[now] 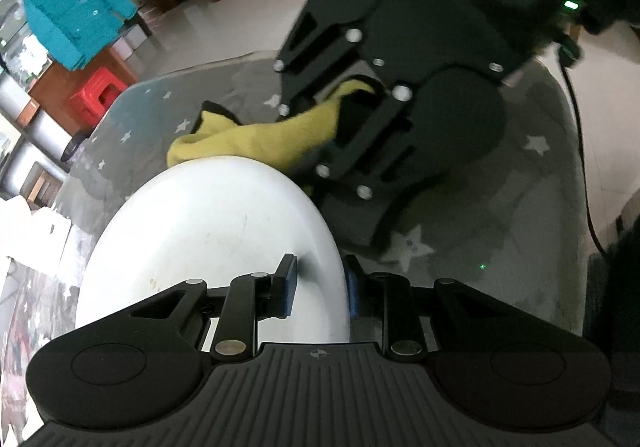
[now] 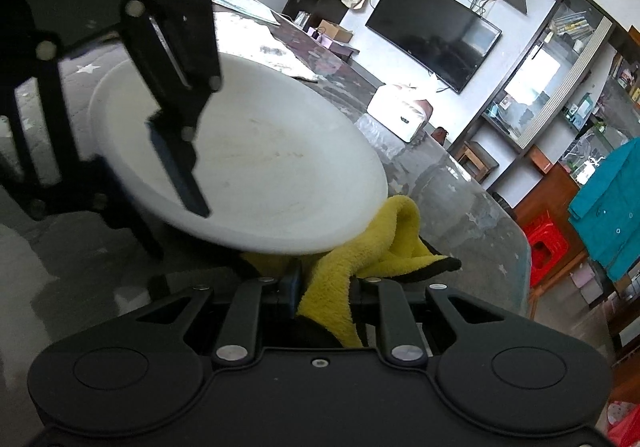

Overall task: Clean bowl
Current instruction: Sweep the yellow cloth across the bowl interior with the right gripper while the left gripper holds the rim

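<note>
Left gripper (image 1: pixel 320 285) clamped on tilted bowl (image 1: pixel 212 247) rim, right gripper (image 2: pixel 326 301) pinching cloth (image 2: pixel 336 279): hard wiping could lever the bowl loose.

Smooth white bowl (image 2: pixel 260 151), fuzzy yellow cloth (image 2: pixel 332 287), glossy glass table (image 1: pixel 500 247).

Bowl (image 1: pixel 208 239) pinched at rim in left gripper (image 1: pixel 320 287), tilted above table (image 1: pixel 500 247). Cloth (image 2: pixel 332 299) clamped in right gripper (image 2: pixel 324 299), directly ahead of left gripper, touching bowl's far edge, partly under it.
</note>
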`<state>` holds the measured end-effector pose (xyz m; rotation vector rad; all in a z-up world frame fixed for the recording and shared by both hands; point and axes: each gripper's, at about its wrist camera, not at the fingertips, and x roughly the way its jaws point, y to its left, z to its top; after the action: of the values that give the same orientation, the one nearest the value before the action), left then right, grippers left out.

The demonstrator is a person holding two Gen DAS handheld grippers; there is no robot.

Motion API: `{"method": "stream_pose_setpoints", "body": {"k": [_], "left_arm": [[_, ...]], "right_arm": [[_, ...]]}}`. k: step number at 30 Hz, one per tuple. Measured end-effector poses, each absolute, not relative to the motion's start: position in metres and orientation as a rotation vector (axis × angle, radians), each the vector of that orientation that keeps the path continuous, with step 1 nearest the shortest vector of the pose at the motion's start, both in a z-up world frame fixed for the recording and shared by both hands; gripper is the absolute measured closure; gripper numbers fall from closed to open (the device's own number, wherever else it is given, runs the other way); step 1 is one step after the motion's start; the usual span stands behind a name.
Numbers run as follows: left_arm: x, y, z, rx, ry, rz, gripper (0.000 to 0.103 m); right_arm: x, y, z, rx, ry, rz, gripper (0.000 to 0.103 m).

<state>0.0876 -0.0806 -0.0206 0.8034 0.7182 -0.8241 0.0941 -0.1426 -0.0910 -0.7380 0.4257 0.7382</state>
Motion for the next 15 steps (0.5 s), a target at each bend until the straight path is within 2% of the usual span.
{"method": "stream_pose_setpoints", "body": {"k": [15], "left_arm": [[0.101,-0.098,-0.014,0.795,0.709,-0.818,0.074]], "right_arm": [[0.062,-0.161,-0.089,-0.752,0.441,0.745,0.083]]}}
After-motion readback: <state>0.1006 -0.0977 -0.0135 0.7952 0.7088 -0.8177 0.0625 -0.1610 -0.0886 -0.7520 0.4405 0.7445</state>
